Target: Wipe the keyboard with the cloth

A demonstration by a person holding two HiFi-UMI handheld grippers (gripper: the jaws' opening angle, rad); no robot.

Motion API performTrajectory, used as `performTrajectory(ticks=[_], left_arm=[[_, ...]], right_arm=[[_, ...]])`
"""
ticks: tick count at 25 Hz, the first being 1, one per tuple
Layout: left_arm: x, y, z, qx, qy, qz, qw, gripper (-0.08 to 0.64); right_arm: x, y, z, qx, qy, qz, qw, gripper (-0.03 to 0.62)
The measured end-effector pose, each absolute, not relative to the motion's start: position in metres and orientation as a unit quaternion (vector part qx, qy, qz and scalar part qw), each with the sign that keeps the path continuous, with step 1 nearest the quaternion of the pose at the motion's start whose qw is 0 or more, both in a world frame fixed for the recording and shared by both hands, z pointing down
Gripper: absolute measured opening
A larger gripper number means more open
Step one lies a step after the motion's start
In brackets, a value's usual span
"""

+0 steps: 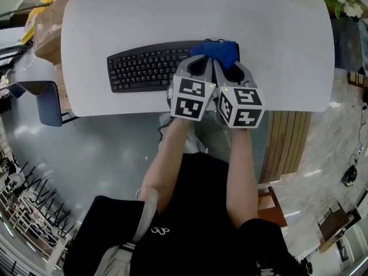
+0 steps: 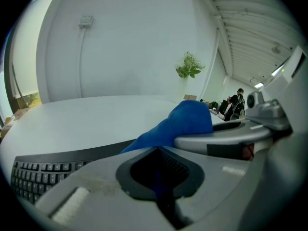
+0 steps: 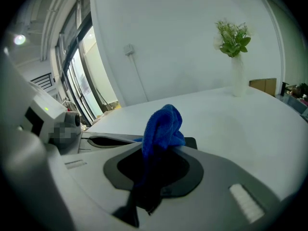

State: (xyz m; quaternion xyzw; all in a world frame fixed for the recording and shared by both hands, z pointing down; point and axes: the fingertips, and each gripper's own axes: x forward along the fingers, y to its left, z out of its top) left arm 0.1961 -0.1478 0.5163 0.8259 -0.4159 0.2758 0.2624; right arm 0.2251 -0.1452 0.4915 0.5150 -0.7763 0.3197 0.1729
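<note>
The keyboard (image 1: 144, 68) is lying near the front edge of the white table (image 1: 115, 16), with broad table surface extending behind it and to both sides. The blue cloth (image 1: 217, 50) is resting on the keyboard's right end. The left gripper (image 1: 199, 66) and right gripper (image 1: 233, 71) are sitting side by side at that end. The right jaws are pinching the cloth. The left jaws are pressed together, a dark blue strip showing in their seam.
</note>
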Motion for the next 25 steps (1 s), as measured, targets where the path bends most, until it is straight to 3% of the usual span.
performTrajectory(ticks=[25], left_arm=[[0.291, -0.124, 0.502, 0.861, -0.359, 0.231, 0.276, -0.003]], right_arm=[[0.321, -0.121, 0.475, 0.584, -0.734, 0.302, 0.168, 0.081]])
